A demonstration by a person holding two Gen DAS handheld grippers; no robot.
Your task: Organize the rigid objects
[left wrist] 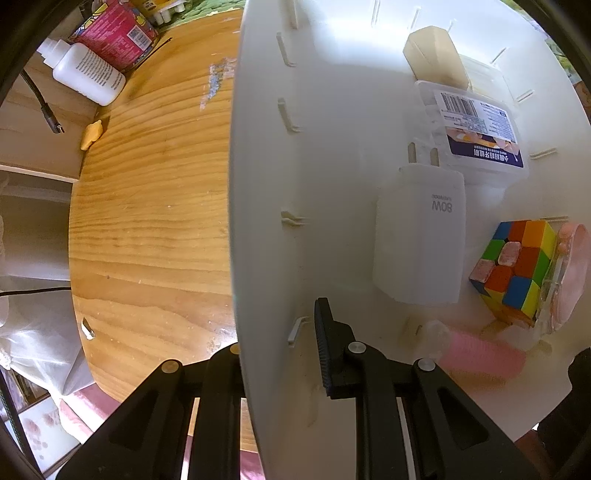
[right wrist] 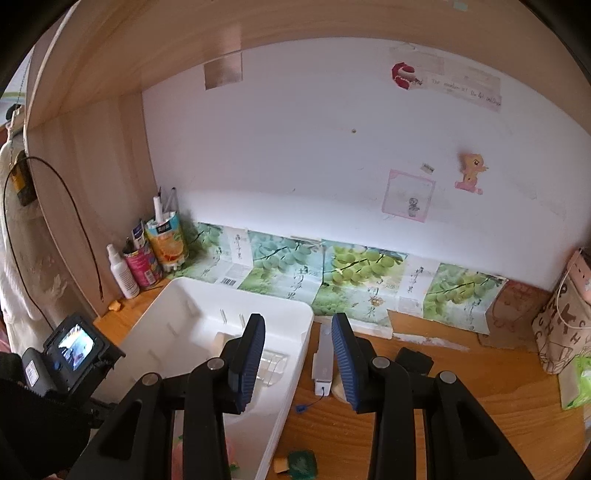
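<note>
Through the left wrist view we look straight down on a white bin (left wrist: 332,155) that stands on the wooden table (left wrist: 155,206). Our left tool (left wrist: 280,354) is clamped shut on the bin's wall, one finger outside the wall and the other inside it.

Inside the bin lie a white charger (left wrist: 419,236) near the centre, a clear plastic box (left wrist: 480,129) with a barcode label at 12 o'clock from the charger, a beige block (left wrist: 434,55) further toward 12, a colour cube (left wrist: 513,269) at 3 o'clock from the charger, a pink round piece (left wrist: 572,273) touching the cube's far side, and a pink ribbed roller (left wrist: 484,356) at about 5 o'clock. On the table at 10 o'clock from the bin lie a white bottle (left wrist: 86,72) and a pink printed can (left wrist: 114,31).

In the right wrist view our right tool (right wrist: 297,354) is held above the table with its jaws partly apart and nothing between the pads. Beyond the fingers, just at 3 o'clock of the bin's rim (right wrist: 295,354), a slim grey-white device (right wrist: 323,358) lies on the table, with a black block (right wrist: 413,360) further toward 3. A patterned bag (right wrist: 561,325) stands at the far 3 o'clock edge.
</note>
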